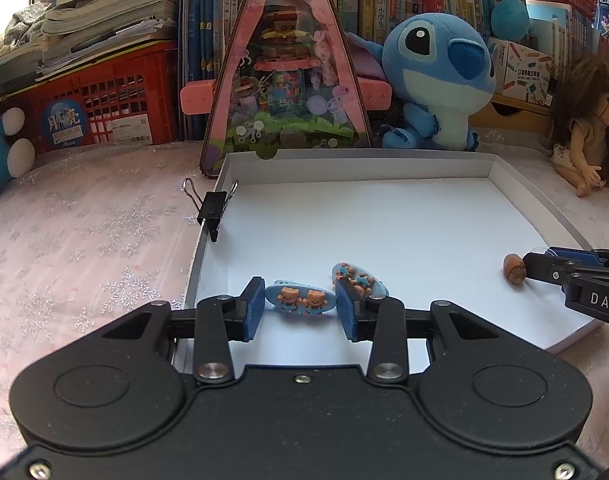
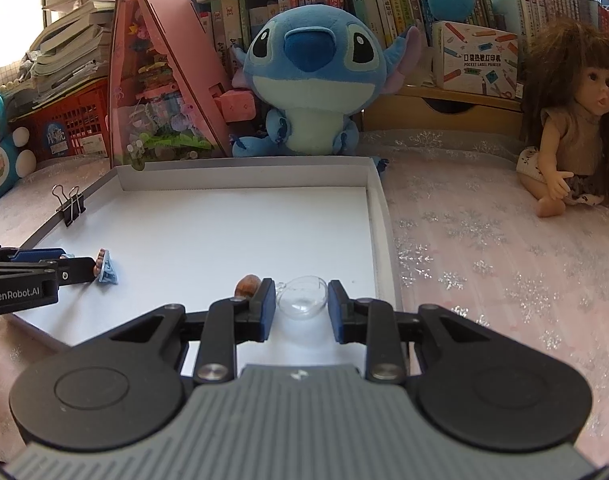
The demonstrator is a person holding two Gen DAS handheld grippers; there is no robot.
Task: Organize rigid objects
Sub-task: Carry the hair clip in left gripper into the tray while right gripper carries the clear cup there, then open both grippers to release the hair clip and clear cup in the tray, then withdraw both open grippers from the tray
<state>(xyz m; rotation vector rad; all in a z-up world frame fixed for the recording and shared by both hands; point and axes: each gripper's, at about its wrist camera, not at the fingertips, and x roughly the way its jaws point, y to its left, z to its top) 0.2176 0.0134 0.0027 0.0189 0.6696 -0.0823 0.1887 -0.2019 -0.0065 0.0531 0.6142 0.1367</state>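
Your left gripper [image 1: 300, 310] has its fingers apart around a bear hair clip [image 1: 300, 300] in the white tray [image 1: 384, 168]; centre it before closing. Your right gripper [image 2: 301, 310] straddles a clear ball [image 2: 302, 295], fingers apart.

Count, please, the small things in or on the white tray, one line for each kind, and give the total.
Blue hair clips with bears: 2, one between the left gripper's fingers, one behind it
Brown nut: 1
Clear glass bulb: 1
Black binder clip on the white tray rim: 1
Total: 5
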